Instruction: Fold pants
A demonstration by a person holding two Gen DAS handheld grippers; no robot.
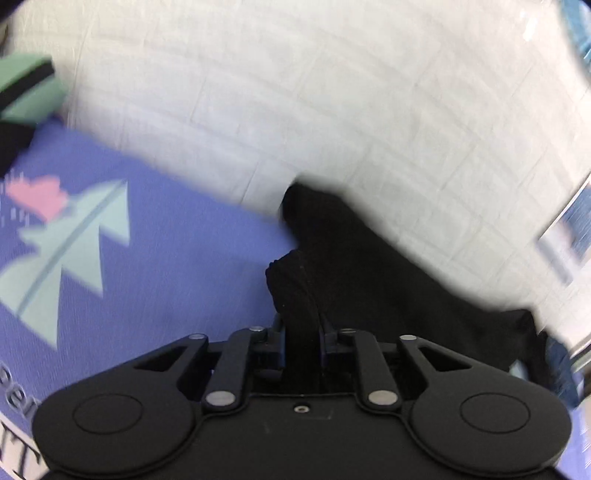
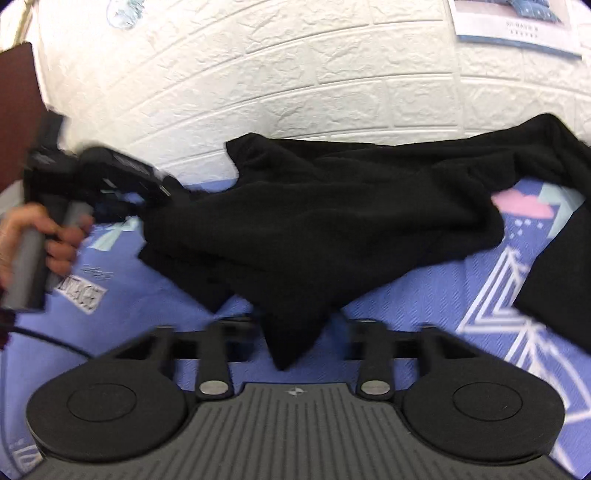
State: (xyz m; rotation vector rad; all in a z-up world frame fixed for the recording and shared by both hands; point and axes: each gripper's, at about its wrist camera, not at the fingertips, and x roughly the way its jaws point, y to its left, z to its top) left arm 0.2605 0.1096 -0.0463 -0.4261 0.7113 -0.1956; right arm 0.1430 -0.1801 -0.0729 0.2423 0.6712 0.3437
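Note:
The black pants (image 2: 325, 221) lie bunched on a purple patterned bed sheet (image 2: 424, 295), against a white brick-pattern wall. My left gripper (image 1: 301, 343) is shut on a fold of the pants (image 1: 369, 258), which trail away to the right. In the right wrist view the left gripper (image 2: 147, 192) shows at the left, held by a hand, gripping the pants' left edge. My right gripper (image 2: 295, 332) is at the near edge of the pants. A corner of black cloth hangs between its fingers; the fingertips are hidden by cloth.
The white brick wall (image 2: 258, 74) stands right behind the bed. A printed sheet (image 2: 517, 29) hangs on it at the upper right. A dark red panel (image 2: 14, 110) is at the far left. A green and black object (image 1: 26, 85) lies at the upper left in the left wrist view.

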